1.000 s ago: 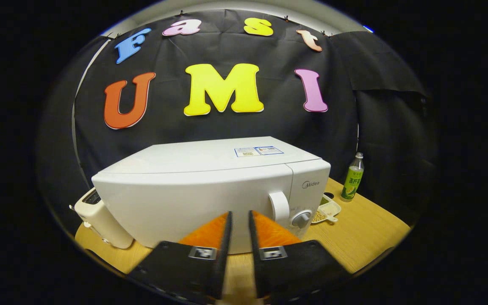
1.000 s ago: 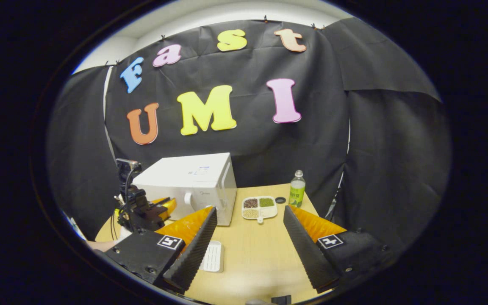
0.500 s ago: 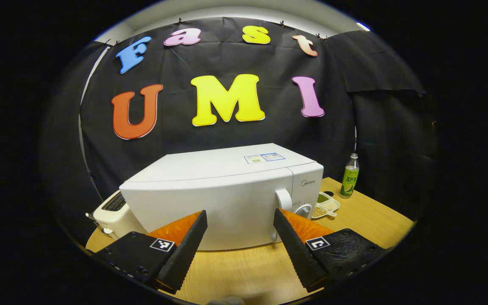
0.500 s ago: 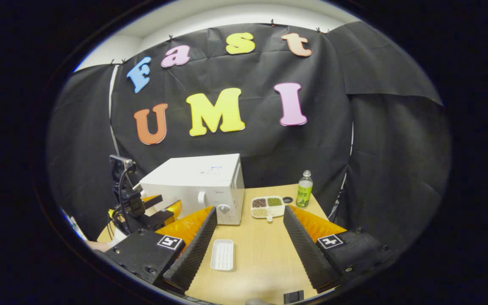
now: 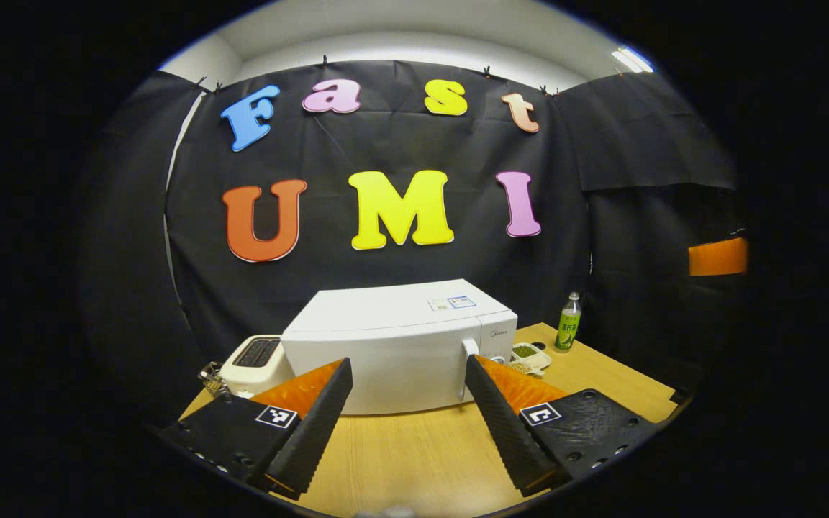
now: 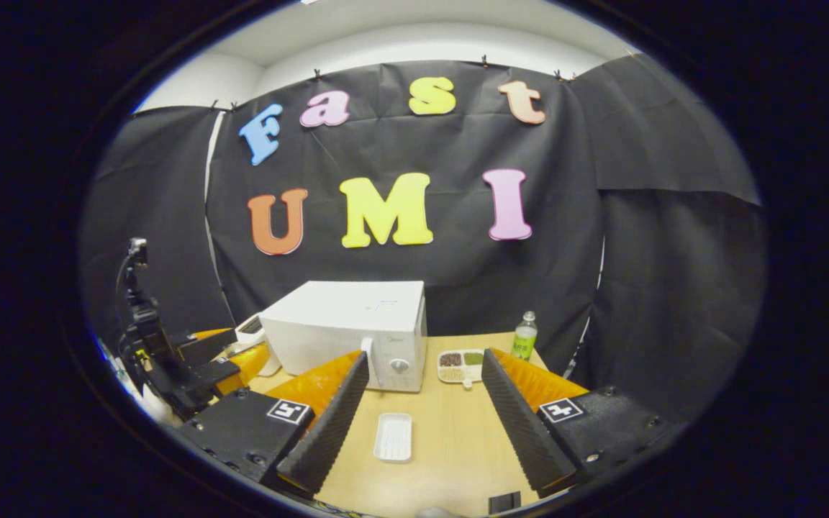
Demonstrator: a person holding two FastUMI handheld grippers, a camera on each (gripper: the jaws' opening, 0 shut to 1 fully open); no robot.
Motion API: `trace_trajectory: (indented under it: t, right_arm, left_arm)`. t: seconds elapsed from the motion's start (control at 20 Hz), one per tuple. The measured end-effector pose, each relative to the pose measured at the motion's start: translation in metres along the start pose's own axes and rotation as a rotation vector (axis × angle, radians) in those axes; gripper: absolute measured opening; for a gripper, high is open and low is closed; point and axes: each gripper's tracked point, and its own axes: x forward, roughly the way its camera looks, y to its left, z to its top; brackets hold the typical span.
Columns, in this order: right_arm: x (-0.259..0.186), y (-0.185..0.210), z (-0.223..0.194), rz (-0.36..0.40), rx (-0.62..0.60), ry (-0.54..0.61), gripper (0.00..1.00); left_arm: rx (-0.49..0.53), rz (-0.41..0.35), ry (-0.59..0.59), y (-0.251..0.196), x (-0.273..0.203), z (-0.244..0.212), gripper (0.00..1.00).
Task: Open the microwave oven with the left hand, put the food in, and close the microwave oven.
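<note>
Wooden table (image 5: 414,453) under both grippers, with the white microwave (image 5: 393,352) shut at its back.
From the left gripper view, the left gripper (image 5: 409,370) is spread wide, holds nothing, and sits well short of the microwave's door handle (image 5: 468,360). From the right gripper view, the right gripper (image 6: 422,363) is spread too; a white tray (image 6: 393,437) lies between its fingers on the table, and a divided dish (image 6: 461,363) of beans and grains sits beside the microwave, near a green bottle (image 6: 524,337).
</note>
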Motion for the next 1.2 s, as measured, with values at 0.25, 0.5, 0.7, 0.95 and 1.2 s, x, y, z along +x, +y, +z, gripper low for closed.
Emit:
trace_trajectory:
  t: [0.25, 0.5, 0.7, 0.95, 1.2]
  right_arm:
    - [-0.019, 0.01, 0.008, -0.026, -0.032, -0.059, 0.92]
    - [-0.034, 0.01, 0.008, -0.079, -0.03, -0.095, 1.0]
    - [-0.039, 0.01, 0.013, -0.094, -0.017, -0.111, 0.92]
    - [-0.046, 0.013, 0.025, -0.1, -0.014, -0.156, 1.0]
    - [-0.05, 0.015, 0.027, -0.098, -0.013, -0.163, 0.92]
  left_arm:
    - [-0.019, 0.066, -0.036, 0.038, -0.065, 0.034, 1.0]
    - [-0.098, 0.144, -0.081, 0.07, -0.112, 0.065, 0.96]
    - [-0.096, 0.162, -0.103, 0.079, -0.125, 0.077, 0.95]
    - [-0.095, 0.166, -0.121, 0.079, -0.129, 0.082, 0.95]
    - [-0.086, 0.154, -0.137, 0.076, -0.127, 0.087, 0.95]
